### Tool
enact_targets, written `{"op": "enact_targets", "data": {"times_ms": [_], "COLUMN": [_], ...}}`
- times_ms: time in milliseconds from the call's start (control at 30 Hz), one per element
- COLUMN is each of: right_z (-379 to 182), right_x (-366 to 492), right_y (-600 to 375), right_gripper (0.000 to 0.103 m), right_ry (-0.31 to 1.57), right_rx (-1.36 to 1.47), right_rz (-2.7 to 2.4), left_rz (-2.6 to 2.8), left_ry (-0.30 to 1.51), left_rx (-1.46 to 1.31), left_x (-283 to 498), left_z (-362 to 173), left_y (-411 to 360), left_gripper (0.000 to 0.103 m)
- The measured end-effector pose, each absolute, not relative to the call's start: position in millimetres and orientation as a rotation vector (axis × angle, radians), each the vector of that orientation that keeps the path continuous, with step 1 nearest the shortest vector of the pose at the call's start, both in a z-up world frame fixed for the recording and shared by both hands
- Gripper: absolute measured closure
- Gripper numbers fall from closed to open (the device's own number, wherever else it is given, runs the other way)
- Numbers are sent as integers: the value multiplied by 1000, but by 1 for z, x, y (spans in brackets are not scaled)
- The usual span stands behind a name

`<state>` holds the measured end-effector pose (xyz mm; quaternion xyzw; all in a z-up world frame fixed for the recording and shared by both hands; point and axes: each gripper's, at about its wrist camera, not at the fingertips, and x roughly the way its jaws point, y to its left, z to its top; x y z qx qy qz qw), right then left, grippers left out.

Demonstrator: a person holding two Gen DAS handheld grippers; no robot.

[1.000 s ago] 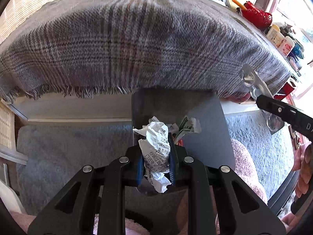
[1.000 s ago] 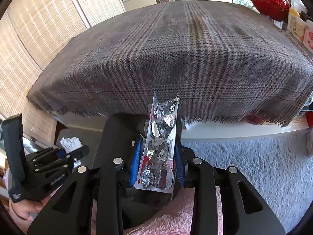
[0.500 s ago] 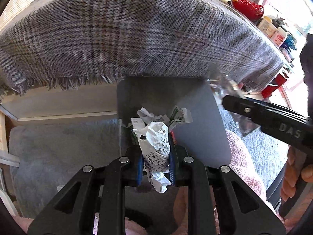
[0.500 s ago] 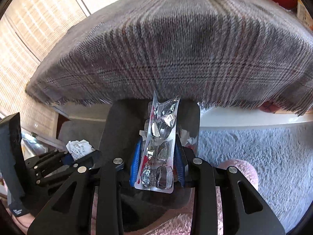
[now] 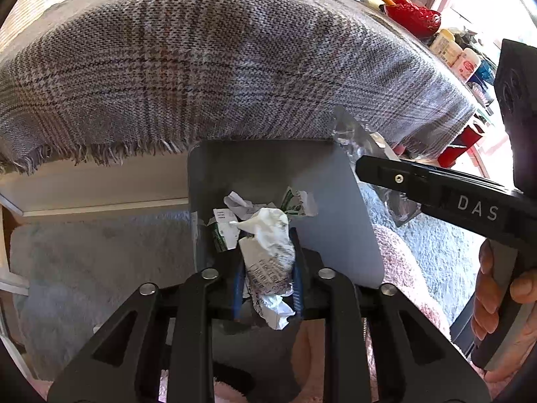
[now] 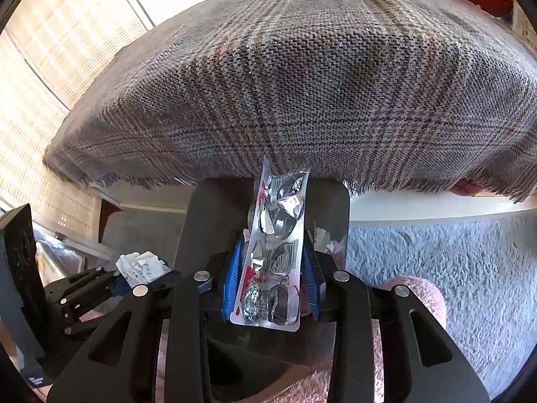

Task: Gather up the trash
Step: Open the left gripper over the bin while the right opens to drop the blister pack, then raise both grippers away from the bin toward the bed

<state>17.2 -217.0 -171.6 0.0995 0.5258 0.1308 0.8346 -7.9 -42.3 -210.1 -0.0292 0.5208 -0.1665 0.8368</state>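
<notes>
My left gripper (image 5: 266, 255) is shut on a crumpled printed paper (image 5: 268, 252), held over the open grey bin (image 5: 322, 181). Paper scraps (image 5: 295, 201) lie inside the bin. My right gripper (image 6: 272, 268) is shut on an empty silver blister pack (image 6: 277, 248) that stands upright above the same grey bin (image 6: 204, 221). In the left wrist view the right gripper (image 5: 369, 164) reaches in from the right over the bin's rim with the blister pack (image 5: 349, 131). In the right wrist view the left gripper (image 6: 134, 275) with the crumpled paper (image 6: 141, 265) is at lower left.
A table under a grey plaid cloth (image 5: 218, 63) stands just behind the bin, its fringe overhanging. A red pot (image 5: 414, 13) and bottles (image 5: 449, 50) sit at its far right. Grey shaggy carpet (image 6: 436, 268) and a pink fluffy item (image 5: 402, 262) lie around the bin.
Both grippers have moved closer over the bin, still holding their trash. The right gripper has come in further from the right in the left wrist view.
</notes>
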Motion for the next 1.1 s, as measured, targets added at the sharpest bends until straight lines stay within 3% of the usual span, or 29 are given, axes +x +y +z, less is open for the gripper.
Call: {"op": "enact_targets", "data": {"times_ms": [100,367,533,600,700,1100], "right_z": [-170,-165,-162,-160,-151,-60], "right_x": [18,21,21,20,19,10], "right_y": [-221,-231,-232,-233,-235,-265], "right_gripper": [36,26,9,4,4,3], "right_ry": [1108,1095,1086,1079,1058,784], "right_rx": [235,243,230,222,200,91], "right_rz": [265,226,214,208,193,55], "left_rz": [-350,-327,-326,-321,-317,-253], "left_ry": [1089,1085,1074,1066,1045,813], "left_rx": [-66,-76,-74,-71,-67,-23], "left_x": [-9,-9,-10,-9,-8,6], "left_z": [-206,-203,-199,-195,-187,-88], "left_y": [-41,-35,-32,-30,-30,-22], "left_gripper": [57,41,29,19,8,8]}}
